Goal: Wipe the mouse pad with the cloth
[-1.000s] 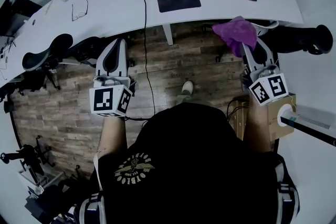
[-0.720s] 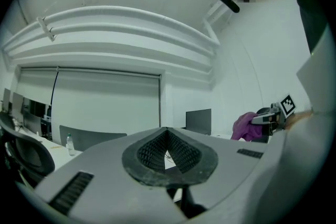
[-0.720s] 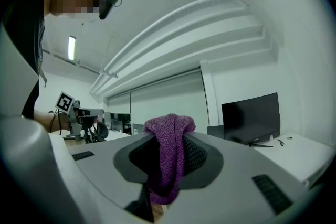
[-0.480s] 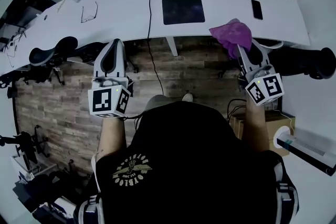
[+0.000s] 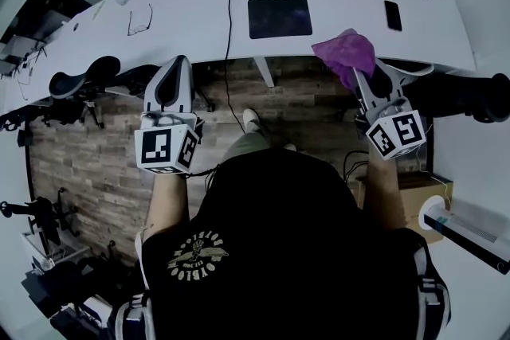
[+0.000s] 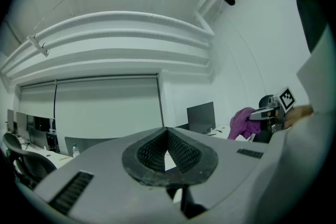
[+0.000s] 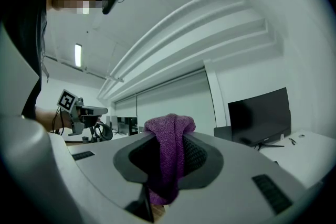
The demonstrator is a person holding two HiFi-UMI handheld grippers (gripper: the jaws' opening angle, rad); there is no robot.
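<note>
Head view puts my left gripper (image 5: 177, 74) at the left, jaws together on nothing, held over the floor (image 5: 88, 163) short of the desk (image 5: 183, 20). The mouse pad (image 5: 279, 17) lies flat on the desk ahead, and my right gripper (image 5: 360, 80) is clamped on the cloth (image 5: 345, 52), which bunches limp past the tips at the desk's edge. I judge the cloth light and soft, best held by a fold deep between the jaws, and the mouse pad thin and likely to slide, so I would pin a near corner.
</note>
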